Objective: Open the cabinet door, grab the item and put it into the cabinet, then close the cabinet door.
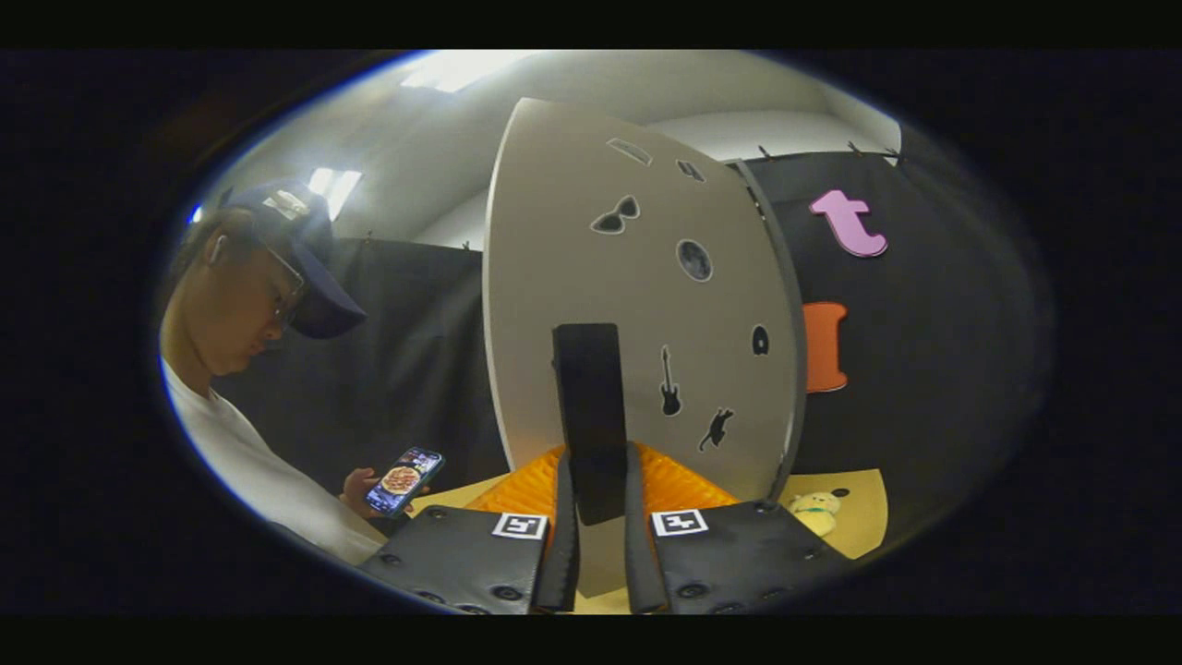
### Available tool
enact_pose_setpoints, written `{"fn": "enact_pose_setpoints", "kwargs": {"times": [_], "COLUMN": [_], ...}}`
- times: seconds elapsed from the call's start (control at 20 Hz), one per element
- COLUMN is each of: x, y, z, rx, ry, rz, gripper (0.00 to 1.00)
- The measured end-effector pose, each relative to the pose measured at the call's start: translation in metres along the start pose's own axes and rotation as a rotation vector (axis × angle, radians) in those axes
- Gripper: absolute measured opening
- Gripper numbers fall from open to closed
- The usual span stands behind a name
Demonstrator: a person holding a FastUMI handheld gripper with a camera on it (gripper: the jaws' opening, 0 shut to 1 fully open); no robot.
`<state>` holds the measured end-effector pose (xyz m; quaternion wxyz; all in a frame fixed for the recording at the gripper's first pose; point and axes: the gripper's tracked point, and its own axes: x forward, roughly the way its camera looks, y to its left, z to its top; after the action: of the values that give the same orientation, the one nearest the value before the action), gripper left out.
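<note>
A phone is held by a person off to the left. The dark handle of the cabinet door is clamped between the fingers of the gripper. A plush toy lies on the table further right, beyond the door's edge.

We see our hand-held two-finger gripper with its 2 fingers drawn close together and pointing forward. Both fingers press on the black upright door handle, 1 on each side, near its lower end.
</note>
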<state>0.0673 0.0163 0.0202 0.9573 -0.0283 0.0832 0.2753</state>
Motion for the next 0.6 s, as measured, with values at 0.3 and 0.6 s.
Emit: {"fn": "enact_pose_setpoints", "kwargs": {"times": [0.3,0.6], "x": [-0.016,-0.019], "y": [-0.012,-0.022], "z": [-0.003,-0.002], "rx": [0.013,0.042], "ry": [-0.029,-0.049], "rz": [-0.164,-0.295], "gripper": [0.27,0.26]}}
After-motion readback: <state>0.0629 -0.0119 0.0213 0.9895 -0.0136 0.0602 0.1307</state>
